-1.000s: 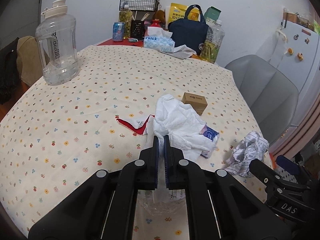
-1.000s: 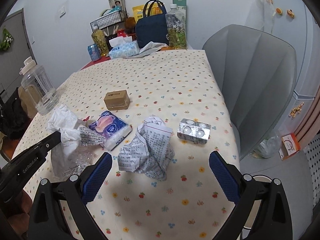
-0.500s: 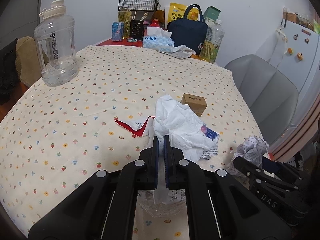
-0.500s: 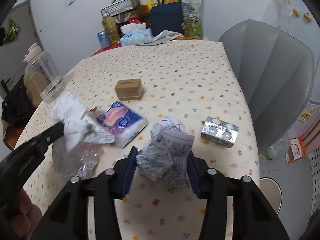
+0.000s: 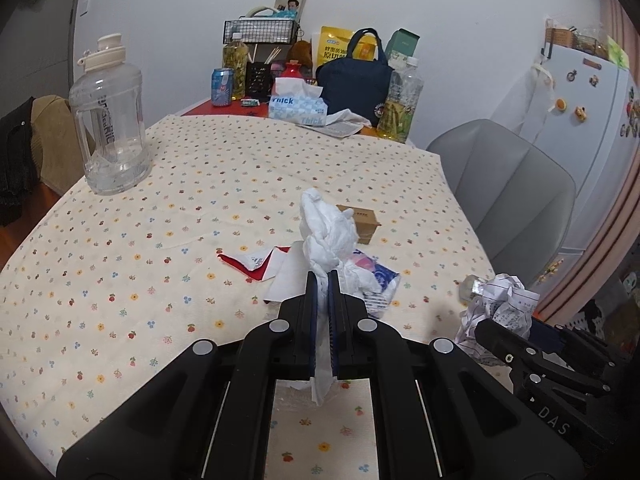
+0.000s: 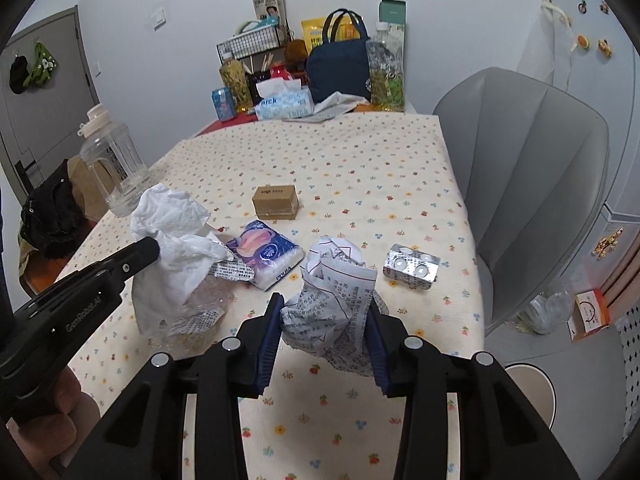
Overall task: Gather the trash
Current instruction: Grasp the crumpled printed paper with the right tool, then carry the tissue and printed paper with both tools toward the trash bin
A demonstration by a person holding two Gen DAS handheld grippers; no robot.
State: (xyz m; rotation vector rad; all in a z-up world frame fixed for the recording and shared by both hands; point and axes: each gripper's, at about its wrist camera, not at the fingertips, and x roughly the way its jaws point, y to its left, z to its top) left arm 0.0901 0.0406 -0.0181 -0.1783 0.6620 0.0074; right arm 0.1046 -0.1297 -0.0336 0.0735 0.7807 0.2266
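My left gripper [image 5: 322, 280] is shut on a crumpled white tissue [image 5: 326, 234] and holds it above the flowered tablecloth [image 5: 168, 208]; the tissue also shows in the right wrist view [image 6: 172, 240], with clear plastic hanging under it. My right gripper [image 6: 323, 312] is shut on a crumpled printed paper ball [image 6: 332, 292], lifted a little off the cloth. The paper ball also shows at the right of the left wrist view [image 5: 500, 304]. On the table lie a blue tissue pack [image 6: 266, 254], a foil blister pack [image 6: 412, 266], a small brown box [image 6: 276, 202] and a red-and-white wrapper [image 5: 256, 264].
A large clear water jug [image 5: 108, 120] stands at the table's left. Bottles, a tissue box [image 5: 298, 106], a navy bag [image 5: 354, 76] and a wire basket crowd the far end. A grey chair [image 6: 532, 184] stands at the right edge.
My right gripper closed on the paper ball and raised it. My left gripper lifted the tissue higher, uncovering the items under it.
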